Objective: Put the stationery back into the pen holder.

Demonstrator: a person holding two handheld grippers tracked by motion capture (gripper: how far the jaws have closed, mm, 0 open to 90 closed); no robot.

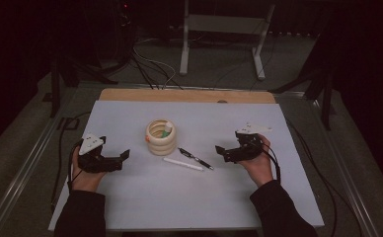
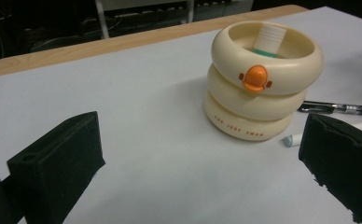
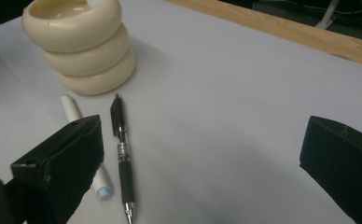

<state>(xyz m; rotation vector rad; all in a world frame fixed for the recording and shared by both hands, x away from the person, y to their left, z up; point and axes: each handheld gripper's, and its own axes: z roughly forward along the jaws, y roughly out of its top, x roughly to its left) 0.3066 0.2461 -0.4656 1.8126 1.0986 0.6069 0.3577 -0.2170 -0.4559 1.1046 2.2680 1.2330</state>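
Note:
A cream three-ring pen holder (image 1: 161, 137) (image 2: 262, 79) (image 3: 82, 44) with an orange duck beak stands mid-table, a white and green item (image 2: 268, 42) upright inside it. Just right of it lie a black pen (image 1: 195, 158) (image 3: 121, 151) (image 2: 340, 108) and a white marker (image 1: 182, 164) (image 3: 87, 144) (image 2: 328, 132) flat on the white sheet. My left gripper (image 1: 123, 159) (image 2: 202, 172) rests open left of the holder, nothing between its jaws. My right gripper (image 1: 220, 152) (image 3: 207, 172) rests open to the right of the pens, its left jaw close beside the marker.
The white sheet (image 1: 130, 197) covers a wooden table (image 1: 189, 95) whose far edge shows bare. Metal rails (image 1: 26, 163) run along both sides. Behind the table stand a white frame (image 1: 224, 29) and loose cables (image 1: 150, 69) on the floor.

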